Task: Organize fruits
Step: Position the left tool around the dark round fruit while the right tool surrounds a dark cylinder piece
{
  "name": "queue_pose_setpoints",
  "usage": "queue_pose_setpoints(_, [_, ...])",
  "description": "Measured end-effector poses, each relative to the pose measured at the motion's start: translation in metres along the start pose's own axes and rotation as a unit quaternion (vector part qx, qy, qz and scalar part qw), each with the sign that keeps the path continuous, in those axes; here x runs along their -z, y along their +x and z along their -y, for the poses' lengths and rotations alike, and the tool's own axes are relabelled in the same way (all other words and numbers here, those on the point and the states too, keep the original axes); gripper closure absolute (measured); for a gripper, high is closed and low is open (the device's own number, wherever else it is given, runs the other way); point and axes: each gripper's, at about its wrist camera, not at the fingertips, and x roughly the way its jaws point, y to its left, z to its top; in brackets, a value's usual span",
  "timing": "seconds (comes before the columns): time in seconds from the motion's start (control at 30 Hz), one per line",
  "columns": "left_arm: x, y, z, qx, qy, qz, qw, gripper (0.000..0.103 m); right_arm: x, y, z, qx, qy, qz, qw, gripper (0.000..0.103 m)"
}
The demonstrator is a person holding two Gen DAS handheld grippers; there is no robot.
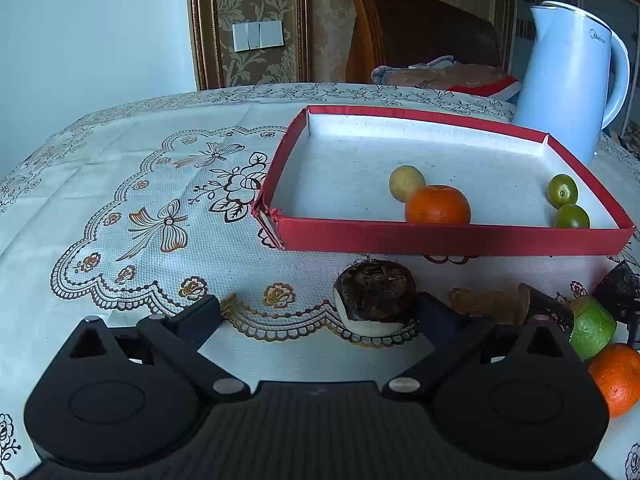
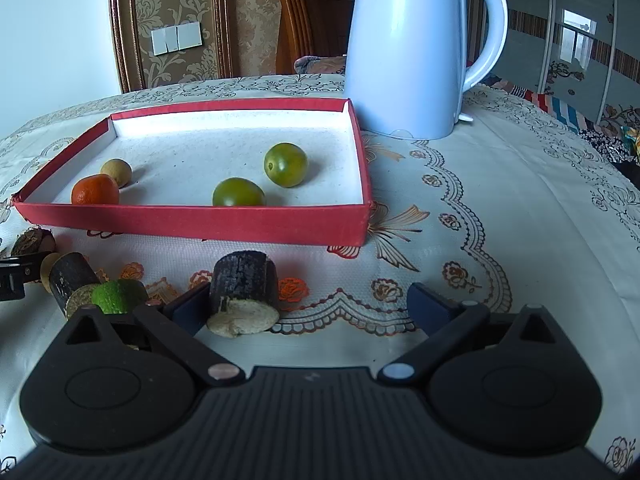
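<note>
A red tray [image 1: 440, 236] with a white floor holds an orange [image 1: 437, 204], a pale yellow fruit [image 1: 406, 182] and two green fruits [image 1: 562, 190]. In front of the tray my left gripper [image 1: 318, 312] stands open. A dark brown water chestnut [image 1: 374, 294] sits on the cloth between its fingers, close against the right one. My right gripper [image 2: 310, 308] is open too. A short dark sugarcane piece [image 2: 244, 280] lies between its fingers, beside the left one. The same tray [image 2: 200, 220] appears in the right wrist view.
Between the two grippers lie a second sugarcane piece [image 2: 74, 276], a green lime [image 2: 116, 294] and another orange [image 1: 618, 376]. A white kettle [image 2: 404, 40] stands behind the tray's right end. A wooden chair [image 1: 420, 32] is past the far table edge.
</note>
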Motion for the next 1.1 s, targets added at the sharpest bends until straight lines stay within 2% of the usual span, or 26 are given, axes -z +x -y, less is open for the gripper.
queue_pose_setpoints(0.3, [-0.0001,-0.0002,-0.0001,0.001,-0.001,0.001,1.0000,0.000,-0.0002,0.0008,-0.0012,0.001,-0.003,0.000,1.000,0.000])
queue_pose_setpoints(0.53, [0.0004,-0.0019,-0.0002,0.016,0.008,0.000,0.9998,0.000,0.0006,-0.0012,-0.0023,-0.006,-0.007,0.007,1.000,0.007])
queue_pose_setpoints(0.83, [0.0011,-0.0028,-0.0001,0.029,0.010,0.003,0.9995,0.002,0.0007,-0.0011,-0.0022,-0.005,-0.007,0.007,1.000,0.007])
queue_pose_setpoints(1.1, [0.0031,-0.0095,0.0022,0.034,0.023,0.015,0.9991,0.025,0.0009,-0.0016,-0.0024,-0.003,-0.005,0.010,1.000,0.011])
